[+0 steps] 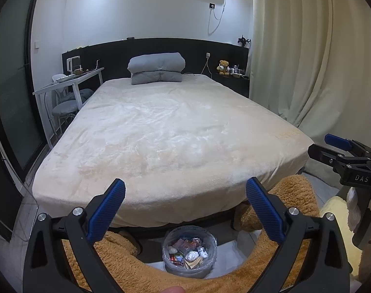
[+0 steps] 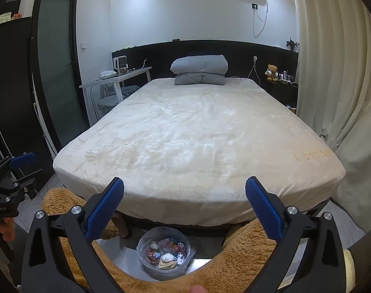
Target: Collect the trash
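Note:
A small bin (image 1: 189, 254) lined with clear plastic stands on the floor at the foot of the bed (image 1: 161, 134), between a person's legs in brown fleece (image 1: 127, 261). It holds several wrappers and crumpled papers (image 2: 164, 251). My left gripper (image 1: 185, 207) hangs above the bin (image 2: 164, 266), open wide, with nothing between its blue pads (image 1: 107, 214). My right gripper (image 2: 184, 206) is open just as wide and empty, also above the bin. Each gripper shows at the other view's edge, the right gripper (image 1: 341, 153) to the right and the left gripper (image 2: 12, 171) to the left.
A cream blanket covers the bed (image 2: 197, 141), with a folded grey quilt (image 1: 156, 68) at the headboard. A white desk and chair (image 1: 66, 90) stand left of the bed. Curtains (image 1: 307, 61) hang on the right. A teddy bear (image 2: 272, 72) sits on a bedside shelf.

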{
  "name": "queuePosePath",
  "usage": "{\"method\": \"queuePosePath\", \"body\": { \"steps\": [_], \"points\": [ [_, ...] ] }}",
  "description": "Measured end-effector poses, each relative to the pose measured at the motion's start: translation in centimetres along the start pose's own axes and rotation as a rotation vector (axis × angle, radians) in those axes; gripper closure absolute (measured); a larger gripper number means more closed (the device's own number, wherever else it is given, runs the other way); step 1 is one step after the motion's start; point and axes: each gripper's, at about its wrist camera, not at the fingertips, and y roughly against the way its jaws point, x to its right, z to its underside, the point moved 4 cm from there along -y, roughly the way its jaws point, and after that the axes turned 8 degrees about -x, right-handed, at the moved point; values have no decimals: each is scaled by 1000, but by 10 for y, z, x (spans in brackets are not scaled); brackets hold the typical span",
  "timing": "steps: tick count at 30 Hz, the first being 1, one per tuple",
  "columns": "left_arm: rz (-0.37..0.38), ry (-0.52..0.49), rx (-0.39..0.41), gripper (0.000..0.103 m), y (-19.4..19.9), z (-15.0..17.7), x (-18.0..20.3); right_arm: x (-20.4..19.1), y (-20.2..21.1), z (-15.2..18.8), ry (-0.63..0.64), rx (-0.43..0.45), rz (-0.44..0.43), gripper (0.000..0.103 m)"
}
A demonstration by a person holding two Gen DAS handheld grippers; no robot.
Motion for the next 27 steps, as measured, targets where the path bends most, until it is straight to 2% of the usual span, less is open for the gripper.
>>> {"method": "queuePosePath", "body": {
  "steps": [27],
  "points": [
    [-1,-4,13,6,8,-2,4,-2,3,2,5,-5,10,5]
  ]
}}
